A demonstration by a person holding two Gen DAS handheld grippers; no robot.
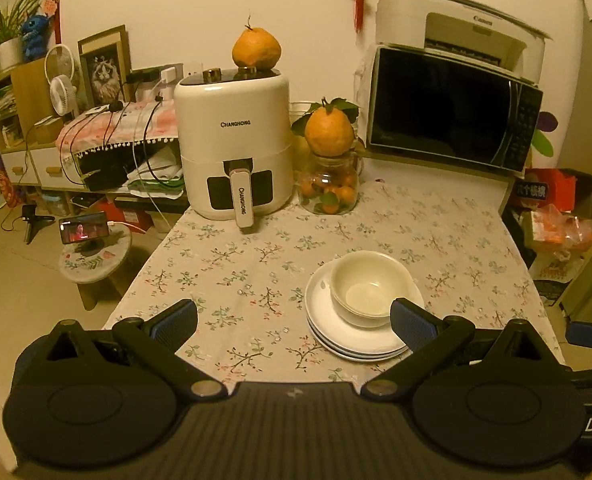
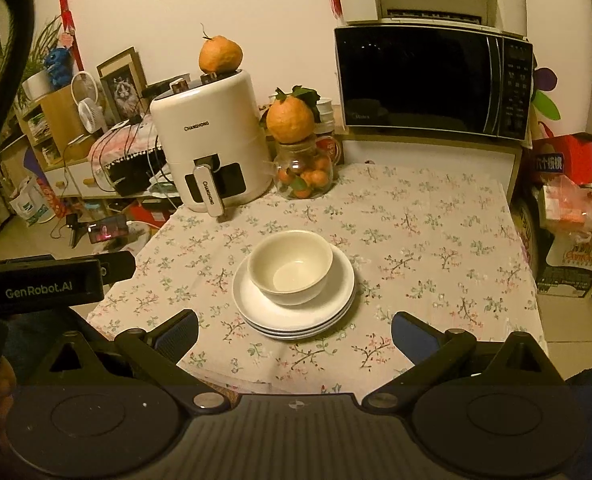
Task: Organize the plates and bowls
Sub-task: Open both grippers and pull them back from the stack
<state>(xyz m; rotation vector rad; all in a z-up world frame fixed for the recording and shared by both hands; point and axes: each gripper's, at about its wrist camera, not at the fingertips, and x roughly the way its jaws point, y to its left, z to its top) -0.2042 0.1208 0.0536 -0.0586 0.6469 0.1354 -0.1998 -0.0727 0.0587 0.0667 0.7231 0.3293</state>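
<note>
Bowl sits upright in the top plate of a plate stack, three plates as far as the rims show, on the counter with the flowered cloth, roughly mid-counter and toward the near edge. Bowl is off-centre on the stack, pushed toward the far left side in the right wrist view. One bowl visible only; inside looks empty.

Right gripper: jaws fully apart, nothing between the pads, hanging just short of the stack, not touching it. Left gripper: jaws also wide apart and empty; its right-side finger overlaps the stack's near rim in the left wrist view, contact cannot be told.

Progress, my read: stacking looks done, plates nested and bowl on top, no loose dishes anywhere else on the counter. What might be left is centring the bowl or moving the stack, but nothing in view demands it. Likely at or near the end.

Back of counter: air fryer with an orange on top, jar of small oranges, microwave with a printer on it. All well apart from the stack.
</note>
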